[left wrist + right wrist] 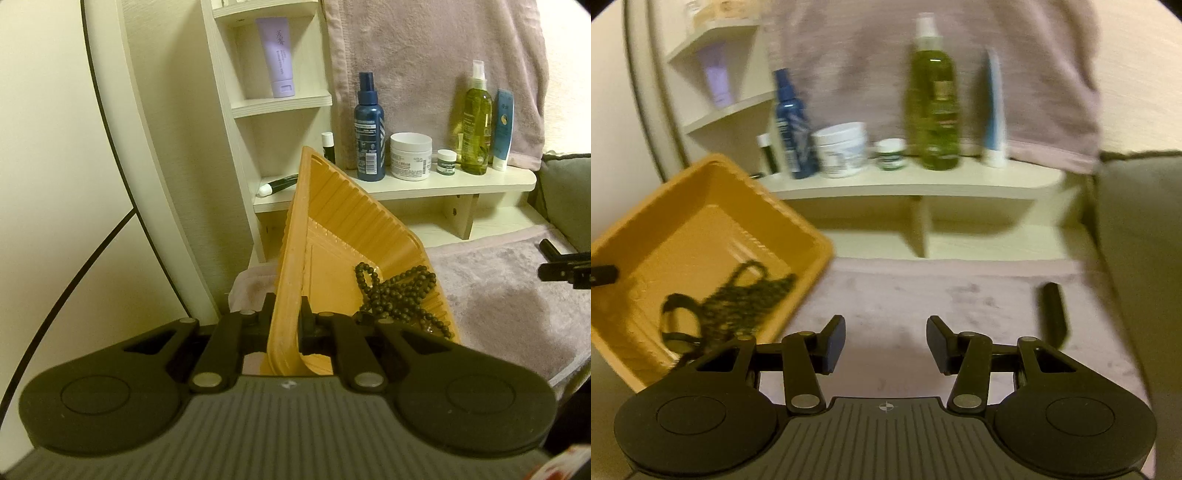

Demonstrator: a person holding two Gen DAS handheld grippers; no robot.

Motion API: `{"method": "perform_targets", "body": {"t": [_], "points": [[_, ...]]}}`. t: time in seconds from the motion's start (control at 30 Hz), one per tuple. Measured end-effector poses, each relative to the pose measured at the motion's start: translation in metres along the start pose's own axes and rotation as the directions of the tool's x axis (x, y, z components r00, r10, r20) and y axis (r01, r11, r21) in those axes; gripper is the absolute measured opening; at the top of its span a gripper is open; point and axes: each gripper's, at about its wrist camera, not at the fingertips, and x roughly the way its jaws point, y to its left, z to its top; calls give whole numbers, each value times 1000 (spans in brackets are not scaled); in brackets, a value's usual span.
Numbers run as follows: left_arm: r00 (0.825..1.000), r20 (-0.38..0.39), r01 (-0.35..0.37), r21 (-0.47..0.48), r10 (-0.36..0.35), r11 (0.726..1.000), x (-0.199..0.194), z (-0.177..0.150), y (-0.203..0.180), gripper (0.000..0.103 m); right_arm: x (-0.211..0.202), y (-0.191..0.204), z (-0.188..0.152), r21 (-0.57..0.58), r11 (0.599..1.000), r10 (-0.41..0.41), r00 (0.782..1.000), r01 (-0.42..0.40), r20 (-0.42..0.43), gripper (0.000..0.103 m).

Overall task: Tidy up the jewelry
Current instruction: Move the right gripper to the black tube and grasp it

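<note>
One orange tray (332,229), tilted steeply on edge. Its near rim is pinched between the closed pads of the left hand-held gripper (286,325), which points downward over a mauve towel (509,295).

One dark bead necklace (395,291) lies bunched in the tray's lower corner against the ribbed wall; in the right wrist view a looped dark strap (677,317) lies with it, too blurred to identify.

Right hand-held gripper (885,343): jaws roughly half apart, nothing between them, angled down over the bare towel just right of the tray. One dark cylindrical object (1052,314) lies on the towel ahead and to its right.

Shelf (443,182) behind:
- three upright bottles or tubes: blue spray (369,125), green spray (477,122), blue-white tube (503,129)
- two white jars: large (410,155), small (446,161)
- one lilac tube (277,57) on the upper side shelf.
</note>
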Motion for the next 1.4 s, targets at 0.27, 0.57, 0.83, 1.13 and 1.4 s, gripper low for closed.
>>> {"method": "perform_targets", "body": {"t": [0.27, 0.57, 0.83, 1.13, 1.4], "points": [[1000, 0, 0, -4, 0, 1000, 0, 0, 0, 9, -6, -37, -11, 39, 990, -140, 990, 139, 14, 49], [1000, -3, -1, -1, 1, 1000, 0, 0, 0, 9, -2, -77, -16, 75, 968, -242, 970, 239, 23, 49], [1000, -6, -4, 2, 4, 1000, 1, 0, 0, 9, 21, -97, -14, 60, 962, -268, 963, 267, 15, 49], [1000, -12, -6, 6, 6, 1000, 1, 1, 0, 9, 44, -100, -8, 22, 962, -274, 962, 274, 9, 49], [1000, -13, -5, 5, 5, 1000, 1, 1, 0, 9, 64, -101, -7, -4, 956, -294, 956, 294, -4, 48]]}}
